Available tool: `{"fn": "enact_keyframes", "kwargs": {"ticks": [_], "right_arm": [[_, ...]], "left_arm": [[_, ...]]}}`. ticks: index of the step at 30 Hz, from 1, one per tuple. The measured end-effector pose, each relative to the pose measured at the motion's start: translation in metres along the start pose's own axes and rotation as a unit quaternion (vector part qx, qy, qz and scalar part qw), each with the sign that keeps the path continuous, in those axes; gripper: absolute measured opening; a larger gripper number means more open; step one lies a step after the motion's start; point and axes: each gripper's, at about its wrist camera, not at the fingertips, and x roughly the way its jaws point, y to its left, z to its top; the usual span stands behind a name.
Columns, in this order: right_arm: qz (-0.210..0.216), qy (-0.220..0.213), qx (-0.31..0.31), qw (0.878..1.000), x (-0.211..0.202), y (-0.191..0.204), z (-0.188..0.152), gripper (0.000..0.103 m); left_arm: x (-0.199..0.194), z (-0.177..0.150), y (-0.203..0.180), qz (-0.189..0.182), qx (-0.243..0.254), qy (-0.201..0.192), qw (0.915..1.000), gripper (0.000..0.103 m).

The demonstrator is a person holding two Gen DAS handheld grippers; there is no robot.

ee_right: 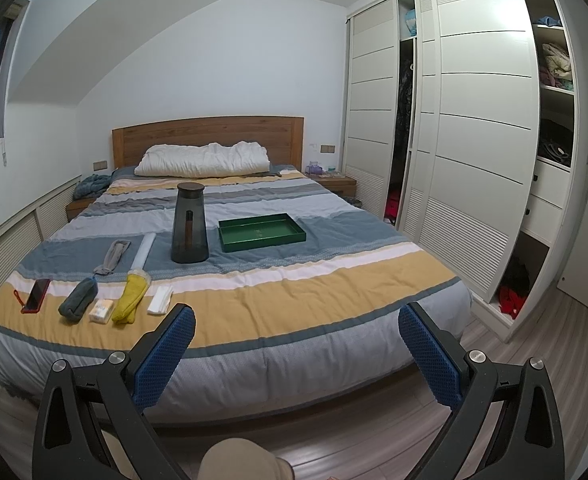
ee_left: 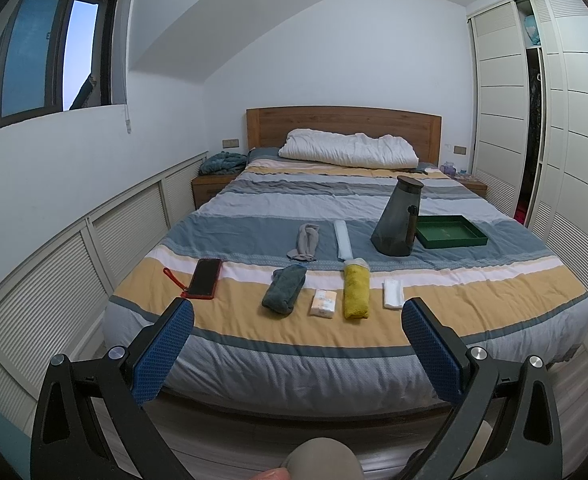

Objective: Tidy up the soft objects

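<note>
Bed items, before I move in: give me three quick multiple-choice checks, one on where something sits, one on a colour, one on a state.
1. Where is the dark pitcher?
A. just left of the green tray
B. on the pillow
C. on the floor

2. What colour is the rolled towel between the tissue pack and the white folded cloth?
A. red
B. yellow
C. black

3. What is the green tray's state?
A. full of socks
B. upside down
C. empty

Answers:
1 A: the dark pitcher stands upright on the bedspread beside the green tray.
2 B: the rolled towel is yellow, with the tissue pack on one side and the white folded cloth on the other.
3 C: only the tray's bare green floor shows.
</note>
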Motion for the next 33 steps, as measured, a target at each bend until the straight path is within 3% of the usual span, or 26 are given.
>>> {"fn": "enact_keyframes", "kwargs": {"ticks": [33], "right_arm": [[0.001, -0.002, -0.001, 1.000, 0.000, -0.002, 0.000, 0.103]], "left_arm": [[0.004, -0.008, -0.010, 0.001, 0.001, -0.001, 1.0000, 0.102]]}}
